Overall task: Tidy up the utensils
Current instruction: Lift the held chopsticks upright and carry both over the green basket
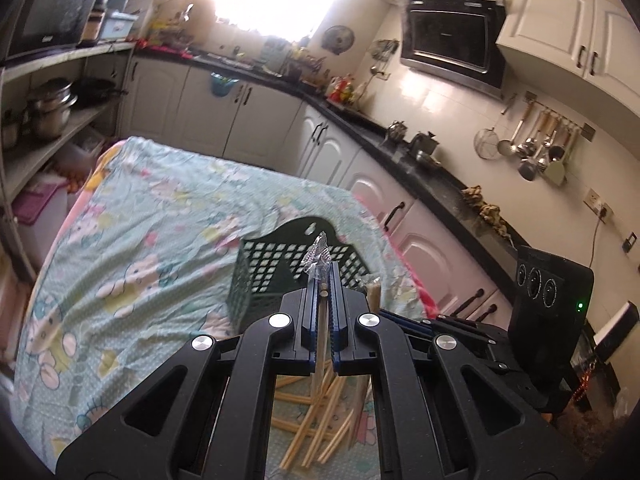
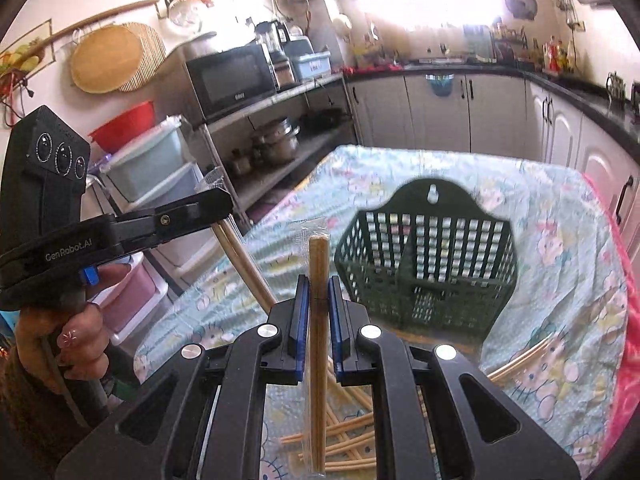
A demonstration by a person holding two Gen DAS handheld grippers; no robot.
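Observation:
My left gripper (image 1: 323, 280) is shut on a wrapped pair of chopsticks (image 1: 319, 258); the clear wrapper's crumpled tip pokes up past the fingers and the wooden shaft hangs below. In the right wrist view this left gripper (image 2: 212, 204) appears at the left, held by a hand, its chopsticks (image 2: 244, 260) slanting down. My right gripper (image 2: 319, 290) is shut on another wrapped pair of chopsticks (image 2: 319, 264), held upright. A dark green perforated utensil basket (image 2: 428, 256) (image 1: 280, 268) stands on the table just beyond both grippers. Several loose chopsticks (image 2: 344, 436) (image 1: 316, 416) lie scattered below.
A floral cloth covers the table (image 1: 140, 248) (image 2: 560, 208). Kitchen cabinets and a dark counter (image 1: 420, 176) run along the right, a shelf rack with pots and a microwave (image 2: 232, 76) stands on the left. More chopsticks (image 2: 524, 360) lie right of the basket.

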